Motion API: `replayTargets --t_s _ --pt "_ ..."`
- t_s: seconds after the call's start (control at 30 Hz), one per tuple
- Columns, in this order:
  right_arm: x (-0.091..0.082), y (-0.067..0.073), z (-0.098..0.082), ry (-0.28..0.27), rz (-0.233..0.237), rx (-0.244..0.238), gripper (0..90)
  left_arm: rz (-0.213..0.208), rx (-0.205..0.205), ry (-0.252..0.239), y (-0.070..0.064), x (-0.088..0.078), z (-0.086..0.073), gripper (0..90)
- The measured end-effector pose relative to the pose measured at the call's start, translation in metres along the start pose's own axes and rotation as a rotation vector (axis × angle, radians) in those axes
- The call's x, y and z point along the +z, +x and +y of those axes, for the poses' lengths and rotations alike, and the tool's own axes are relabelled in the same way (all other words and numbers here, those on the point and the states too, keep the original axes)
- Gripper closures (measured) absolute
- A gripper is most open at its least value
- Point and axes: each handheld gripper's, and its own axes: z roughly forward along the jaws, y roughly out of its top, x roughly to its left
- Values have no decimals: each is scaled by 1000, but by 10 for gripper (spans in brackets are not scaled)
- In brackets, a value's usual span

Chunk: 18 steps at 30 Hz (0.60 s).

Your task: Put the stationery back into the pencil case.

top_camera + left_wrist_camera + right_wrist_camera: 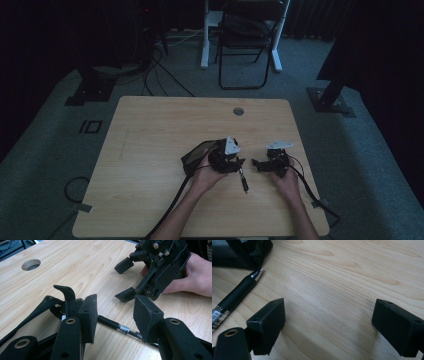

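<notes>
jaws on the left gripper (115, 315) stand apart with nothing pinched, straddling the pen (120, 328) that lies flat on the desk (150, 150); pads sit either side of the barrel, not touching it. looks like a lineup for a pinch across the barrel, my guess. right gripper (329, 325) jaws also spread, gripping nothing, bare wood between them. it sits low on the desk just right of the pen, probably parked out of the way while the left does the work.

pen runs between the two grippers, silver tip (258, 273) pointing toward the black mesh pouch (195, 157). pouch lies on the desk just left of the left gripper, strap (37, 310) loose beside the left jaw. likely where the pen is headed or where it came from, can't tell which.

count: one pen, one pouch, two grippers, two hands (207, 175). one cable hole (238, 111) in the desk further back. one folding chair (247, 40) beyond the desk.
</notes>
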Motion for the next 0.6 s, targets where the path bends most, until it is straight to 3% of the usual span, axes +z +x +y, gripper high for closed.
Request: replayTargets --t_s 0.33,0.6 --pt "-1 -1 -1 -1 5 -5 119 -6 15 16 -12 11 -2 562" --pt "-1 -2 -1 -1 8 -9 121 -22 -1 38 -18 23 -6 574"
